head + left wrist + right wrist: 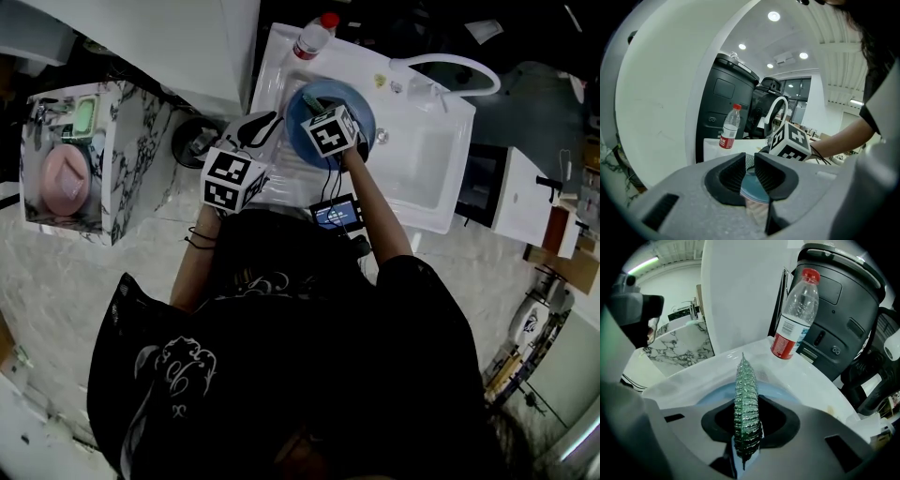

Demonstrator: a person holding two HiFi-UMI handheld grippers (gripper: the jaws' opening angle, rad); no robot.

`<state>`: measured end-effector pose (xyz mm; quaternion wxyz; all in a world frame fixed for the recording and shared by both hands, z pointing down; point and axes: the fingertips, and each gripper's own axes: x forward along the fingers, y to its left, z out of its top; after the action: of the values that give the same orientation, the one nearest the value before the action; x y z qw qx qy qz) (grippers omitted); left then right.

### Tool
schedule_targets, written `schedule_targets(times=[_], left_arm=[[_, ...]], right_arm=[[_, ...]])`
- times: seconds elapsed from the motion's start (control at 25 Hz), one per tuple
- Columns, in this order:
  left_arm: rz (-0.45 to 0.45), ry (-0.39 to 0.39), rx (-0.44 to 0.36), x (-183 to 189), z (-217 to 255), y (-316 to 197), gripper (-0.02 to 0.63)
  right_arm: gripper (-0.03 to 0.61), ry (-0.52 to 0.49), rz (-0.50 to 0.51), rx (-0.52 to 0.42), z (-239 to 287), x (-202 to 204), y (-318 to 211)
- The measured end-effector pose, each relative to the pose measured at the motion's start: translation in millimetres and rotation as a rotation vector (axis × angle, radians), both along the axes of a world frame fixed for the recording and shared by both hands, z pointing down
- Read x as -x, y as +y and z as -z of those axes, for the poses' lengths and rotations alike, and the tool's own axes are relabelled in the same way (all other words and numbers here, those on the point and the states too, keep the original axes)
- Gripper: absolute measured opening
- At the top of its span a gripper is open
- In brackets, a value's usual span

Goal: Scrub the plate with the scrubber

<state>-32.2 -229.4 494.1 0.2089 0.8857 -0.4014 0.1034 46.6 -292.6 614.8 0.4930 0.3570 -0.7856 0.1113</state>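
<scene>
A blue plate (362, 105) lies tilted in the white sink (427, 164), at the basin's left side. My left gripper (266, 126) reaches in from the left and is shut on the plate's rim (753, 188), which shows between its jaws (750, 161). My right gripper (317, 116) is over the plate and is shut on a green mesh scrubber (746, 397), squeezed flat and upright between its fingers. The scrubber's tip stands just above the blue plate (711, 395). Whether it touches the plate is hidden.
A clear bottle with a red cap (316, 35) stands on the sink's back rim (806, 378). The white faucet (452, 66) arches at the back right. On the marble counter to the left sit a pink dish (64, 180) and a dark round object (194, 141).
</scene>
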Motion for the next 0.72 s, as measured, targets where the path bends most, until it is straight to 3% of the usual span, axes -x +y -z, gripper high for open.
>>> schedule_targets(times=[0.44,0.72], left_arm=[[-0.030,-0.019,-0.023,-8.2,4.4,6.3,0.064],[-0.045,-0.013,-0.026,-16.1,9.5,6.5,0.064]], right_arm=[[0.091,-0.226,0.108,0.173,18.6,22.2,66.2],[0.091,-0.264,0.202,0.300,23.6,7.4,105.8]])
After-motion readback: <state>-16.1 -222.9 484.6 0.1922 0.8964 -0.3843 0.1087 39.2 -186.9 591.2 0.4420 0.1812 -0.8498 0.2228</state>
